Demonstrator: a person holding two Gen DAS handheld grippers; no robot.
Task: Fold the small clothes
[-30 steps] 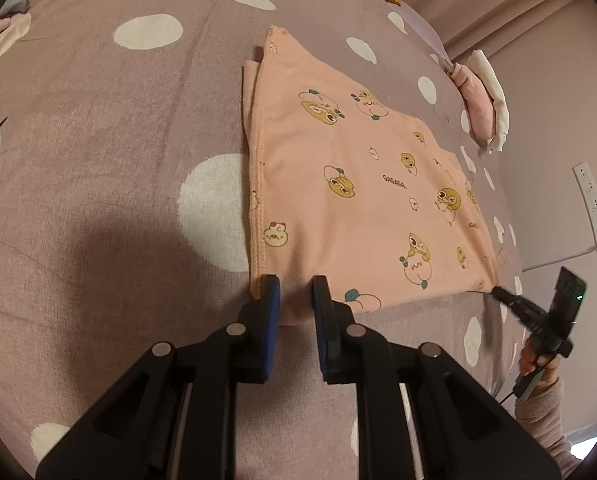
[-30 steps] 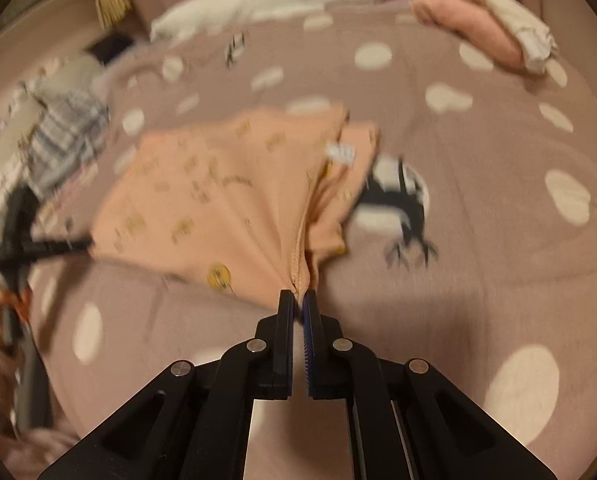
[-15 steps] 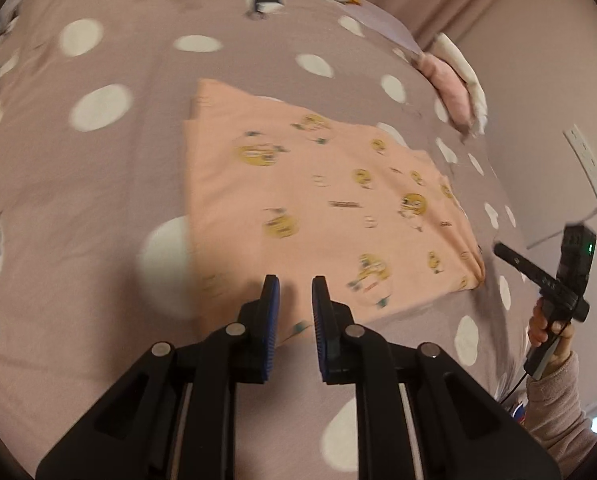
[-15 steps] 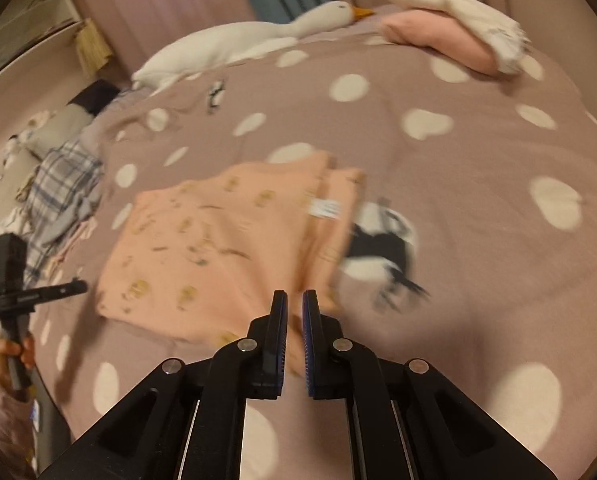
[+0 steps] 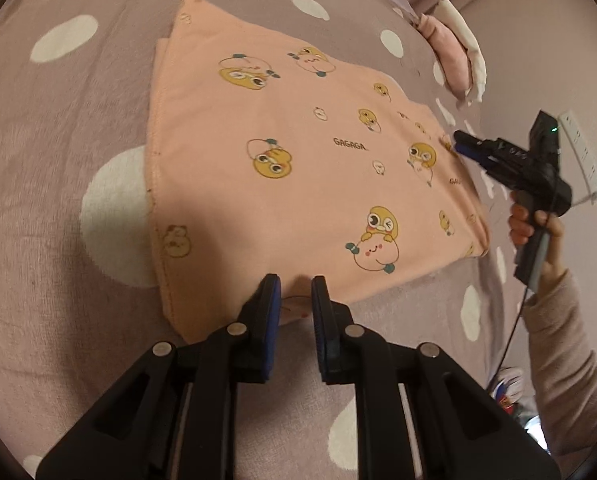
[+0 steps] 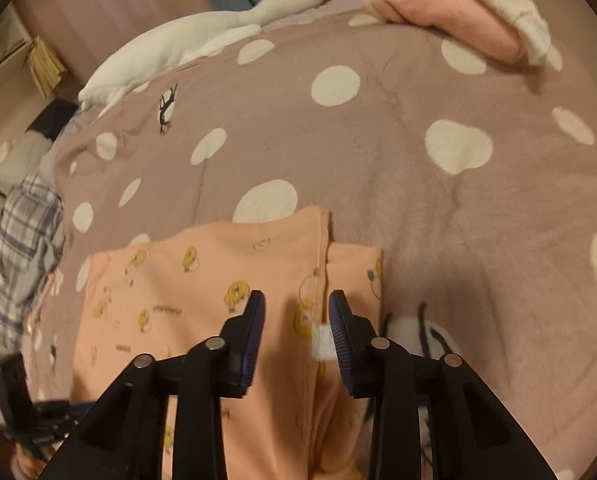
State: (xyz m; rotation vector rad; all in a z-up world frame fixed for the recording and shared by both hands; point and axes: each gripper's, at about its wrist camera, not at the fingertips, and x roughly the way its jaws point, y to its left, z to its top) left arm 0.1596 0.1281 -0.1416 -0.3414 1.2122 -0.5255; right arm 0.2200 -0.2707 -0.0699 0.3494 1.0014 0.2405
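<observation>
Left gripper (image 5: 294, 286): fingers slightly apart, nothing clamped.
Right gripper (image 6: 296, 304): fingers just parted, empty.
Garment (image 5: 298, 168): edges are pinched squarely before folding.

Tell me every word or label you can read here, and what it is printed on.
"GAGAGA." on the peach garment, mid-cloth in the left wrist view.
A second print at its right edge starts "GA"; the rest is cut off.
The white tag on the garment: too blurred to read.
Prints in the right wrist view: blurred.

My right gripper (image 6: 296, 320), clamped on the peach garment's (image 5: 298, 168) edge a second ago, has just been opening and now hangs over it, nothing pinched.
</observation>
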